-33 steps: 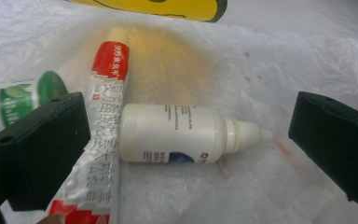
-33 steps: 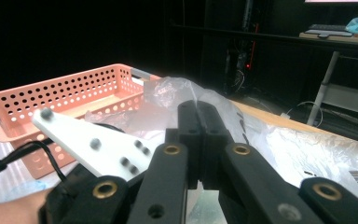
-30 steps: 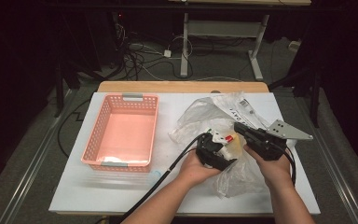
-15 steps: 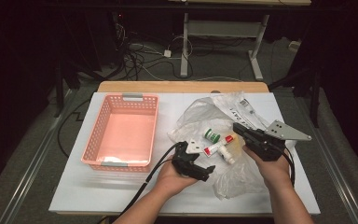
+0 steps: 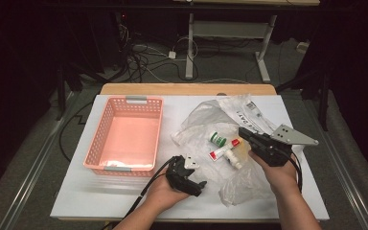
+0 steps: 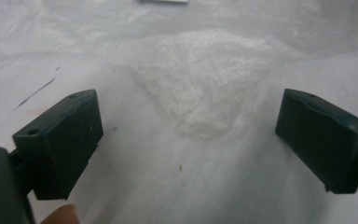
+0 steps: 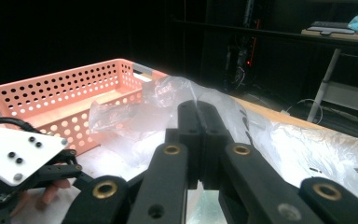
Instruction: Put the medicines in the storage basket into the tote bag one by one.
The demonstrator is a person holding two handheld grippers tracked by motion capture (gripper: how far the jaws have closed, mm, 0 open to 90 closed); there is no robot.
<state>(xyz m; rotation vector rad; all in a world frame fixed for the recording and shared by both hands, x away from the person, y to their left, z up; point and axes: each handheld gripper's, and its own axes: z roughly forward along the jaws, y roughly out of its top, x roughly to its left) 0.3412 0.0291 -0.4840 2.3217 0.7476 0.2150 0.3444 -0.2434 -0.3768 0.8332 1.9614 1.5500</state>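
**Bag pinched on the right, left tool clear of it**

The clear plastic bag (image 5: 230, 143) lies crumpled on the right half of the worktop (image 5: 76, 191), holding a green-capped bottle (image 5: 216, 139) and a red-capped tube (image 5: 224, 150). Your right tool (image 5: 243, 132) is clamped shut on the bag's film. Your left tool (image 5: 199, 188) sits near the front edge, jaws wide with nothing between them, having just been closing slightly. The pink basket (image 5: 124, 103) stands on the left half.
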